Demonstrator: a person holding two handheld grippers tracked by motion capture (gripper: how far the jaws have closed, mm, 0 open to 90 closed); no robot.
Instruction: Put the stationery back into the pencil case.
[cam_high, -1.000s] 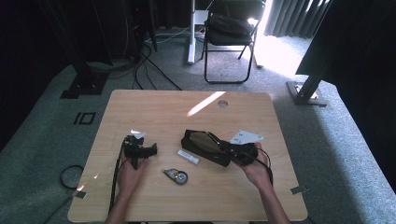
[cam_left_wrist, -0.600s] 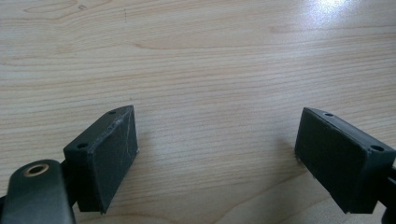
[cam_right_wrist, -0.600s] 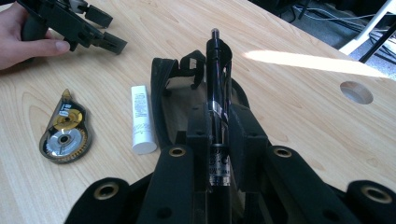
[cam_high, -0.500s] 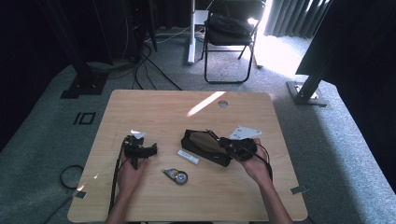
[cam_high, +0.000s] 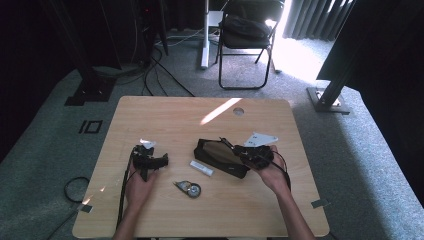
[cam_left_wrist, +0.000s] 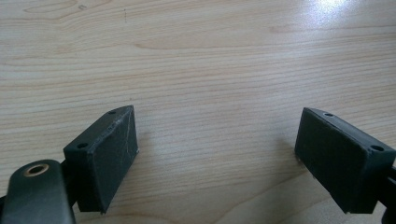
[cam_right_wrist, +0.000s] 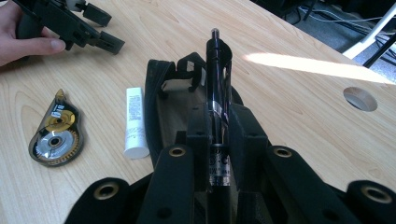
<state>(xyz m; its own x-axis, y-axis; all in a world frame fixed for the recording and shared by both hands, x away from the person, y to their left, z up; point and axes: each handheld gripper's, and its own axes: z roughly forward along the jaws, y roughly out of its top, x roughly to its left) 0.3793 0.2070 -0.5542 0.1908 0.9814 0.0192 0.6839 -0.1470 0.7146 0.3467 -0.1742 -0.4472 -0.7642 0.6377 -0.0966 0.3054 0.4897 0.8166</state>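
Note:
A black pen (cam_right_wrist: 218, 74) stands out forward between the jaws of my right gripper (cam_right_wrist: 218, 126), which is shut on it. Its tip hangs over an open black pencil case (cam_right_wrist: 159, 93) lying on the wooden table. From above, the right gripper (cam_high: 252, 155) sits at the case's (cam_high: 217, 156) right end. My left gripper (cam_high: 150, 161) rests on the table left of centre. Its jaws are open, with bare wood between the two pads (cam_left_wrist: 112, 154).
A white tube (cam_high: 201, 168) lies just left of the case, with a correction tape dispenser (cam_high: 189, 188) nearer the front edge. The table (cam_high: 165, 120) has a cable hole (cam_high: 238, 111) at the back. A folding chair (cam_high: 245, 30) stands behind it.
The right gripper with the pen has shifted slightly toward the pencil case. The left gripper has stayed where it was.

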